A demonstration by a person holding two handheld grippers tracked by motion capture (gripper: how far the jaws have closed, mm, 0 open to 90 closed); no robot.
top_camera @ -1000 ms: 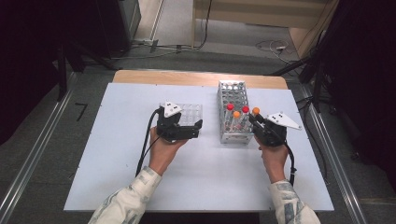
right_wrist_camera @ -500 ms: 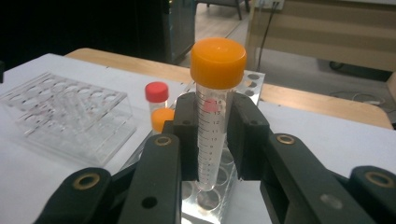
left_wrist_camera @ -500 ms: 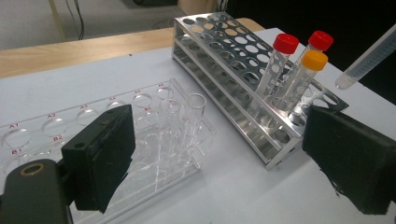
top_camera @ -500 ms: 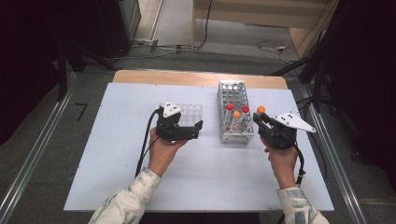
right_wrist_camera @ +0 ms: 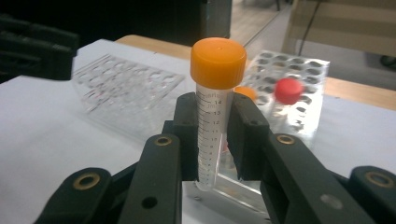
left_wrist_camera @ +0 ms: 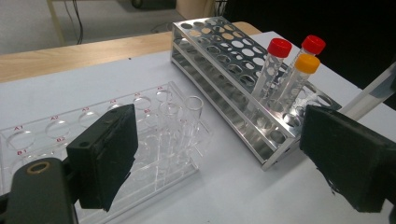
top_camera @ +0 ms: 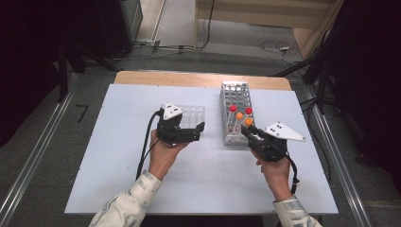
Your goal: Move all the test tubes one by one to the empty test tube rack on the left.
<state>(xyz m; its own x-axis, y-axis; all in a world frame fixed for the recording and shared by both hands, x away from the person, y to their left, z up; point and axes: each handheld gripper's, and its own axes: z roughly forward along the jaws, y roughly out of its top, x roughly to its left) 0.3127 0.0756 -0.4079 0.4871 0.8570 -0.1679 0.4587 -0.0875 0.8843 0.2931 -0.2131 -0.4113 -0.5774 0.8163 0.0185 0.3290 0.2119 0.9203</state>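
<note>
The right gripper (top_camera: 249, 128) had its fingers (right_wrist_camera: 186, 135) pinching an orange-capped tube (right_wrist_camera: 214, 105), held upright just off the near right corner of the metal rack (top_camera: 234, 111) and clear of the desk (top_camera: 213, 184). The tube's graduated body sat between the pads, its cap standing above them. In the rack stood two red-capped tubes (left_wrist_camera: 271, 65) and another orange-capped one (left_wrist_camera: 299, 77), all leaning slightly at the rack's near end. The left gripper (top_camera: 196, 132) hovered over the desk between the rack and a clear plastic rack (top_camera: 189, 115), its fingers (left_wrist_camera: 105, 154) spread wide and holding nothing. The clear rack lay left of the metal one, well apart from the pinched tube.
</note>
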